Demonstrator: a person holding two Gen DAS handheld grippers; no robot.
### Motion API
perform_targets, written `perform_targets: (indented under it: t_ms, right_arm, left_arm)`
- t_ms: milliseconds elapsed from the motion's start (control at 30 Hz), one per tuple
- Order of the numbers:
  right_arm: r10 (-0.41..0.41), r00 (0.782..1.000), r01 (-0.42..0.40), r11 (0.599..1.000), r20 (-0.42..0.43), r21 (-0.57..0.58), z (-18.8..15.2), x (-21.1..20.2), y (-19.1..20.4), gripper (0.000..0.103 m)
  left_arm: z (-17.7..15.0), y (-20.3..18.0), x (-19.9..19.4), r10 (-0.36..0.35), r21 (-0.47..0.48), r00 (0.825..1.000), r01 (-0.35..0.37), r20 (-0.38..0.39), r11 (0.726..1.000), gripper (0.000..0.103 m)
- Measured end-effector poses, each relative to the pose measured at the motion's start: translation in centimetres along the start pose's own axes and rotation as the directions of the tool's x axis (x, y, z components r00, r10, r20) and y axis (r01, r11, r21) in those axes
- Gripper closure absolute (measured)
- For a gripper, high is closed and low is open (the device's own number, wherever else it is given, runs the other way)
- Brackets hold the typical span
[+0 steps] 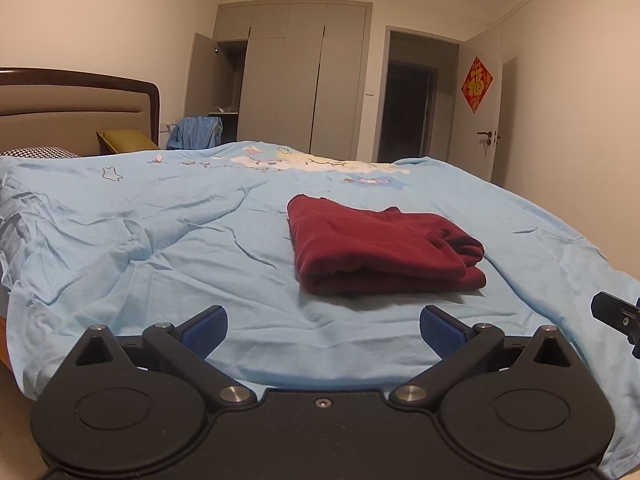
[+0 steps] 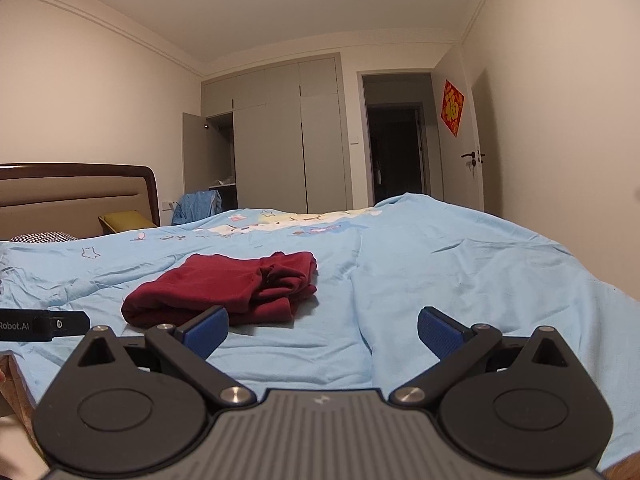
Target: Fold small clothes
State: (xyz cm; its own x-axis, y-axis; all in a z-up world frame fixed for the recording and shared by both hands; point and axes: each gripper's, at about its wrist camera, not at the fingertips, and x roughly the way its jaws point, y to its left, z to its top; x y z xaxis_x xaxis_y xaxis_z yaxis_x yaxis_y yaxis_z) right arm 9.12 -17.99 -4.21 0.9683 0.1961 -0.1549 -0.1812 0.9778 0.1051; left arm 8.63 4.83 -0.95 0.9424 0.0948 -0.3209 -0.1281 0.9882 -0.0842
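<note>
**Red garment folded, both grippers clear**

The dark red garment (image 1: 384,252) lies folded in a compact stack on the blue bed cover (image 1: 160,240), toward the bed's near edge. Left gripper (image 1: 323,330) and right gripper (image 2: 323,330) hover at that edge, jaws spread wide, empty. The fold looks finished; next likely calls for tidying the loose cuff or fetching another piece.

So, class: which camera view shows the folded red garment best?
The left wrist view: the folded red garment lies whole and centred on the blue bedcover. The right wrist view shows it off to the left, its near edge hidden behind a finger.
</note>
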Motion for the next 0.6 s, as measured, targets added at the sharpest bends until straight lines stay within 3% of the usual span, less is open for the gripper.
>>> perform_targets:
  t_ms: [600]
  right_arm:
    - [-0.003,1.000,0.003,1.000,0.002,0.007,0.01,0.06,-0.19,0.000]
  left_arm:
    - [-0.19,-0.91,-0.17,-0.001,0.050,1.000,0.001,0.011,0.999,0.001]
